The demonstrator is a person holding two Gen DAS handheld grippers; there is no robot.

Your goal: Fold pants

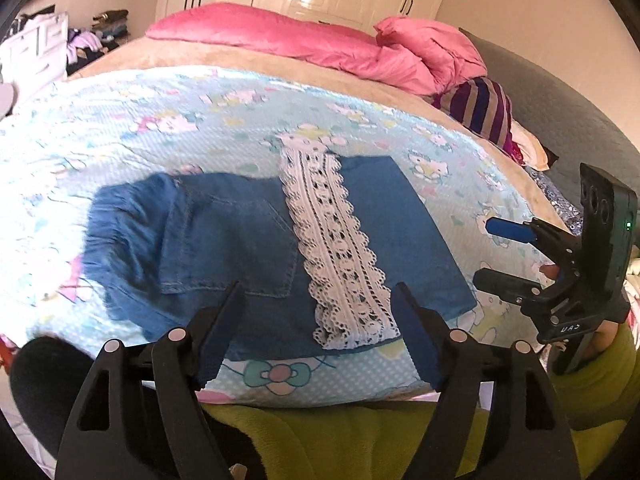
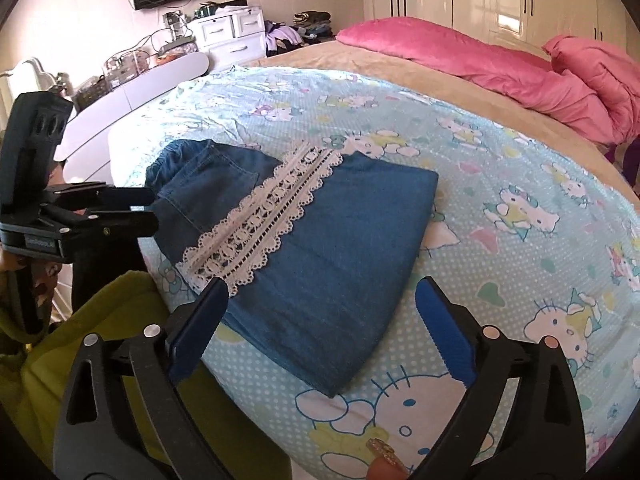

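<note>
Both pairs of jaws stand spread wide with nothing between them: the left gripper (image 1: 316, 312) hovers over the near edge of the blue denim pants with a white lace band (image 1: 276, 248), and the right gripper (image 2: 320, 316) hangs just off the near right part of the same bundle, its blue-padded fingers (image 2: 444, 332) clear of the cloth. The pants lie folded into a compact rectangle near the front edge of the pale blue cartoon-cat bedspread (image 2: 500, 216), the gathered waistband at the left and a clean fold line at the right. The folding looks close to done, perhaps with one last fold or a tidy-up left. If another fold is wanted, the next move calls for each gripper to come down on a corner of one end and close on all layers together. A rumpled pink quilt (image 1: 360, 48) lies far across the bed.
</note>
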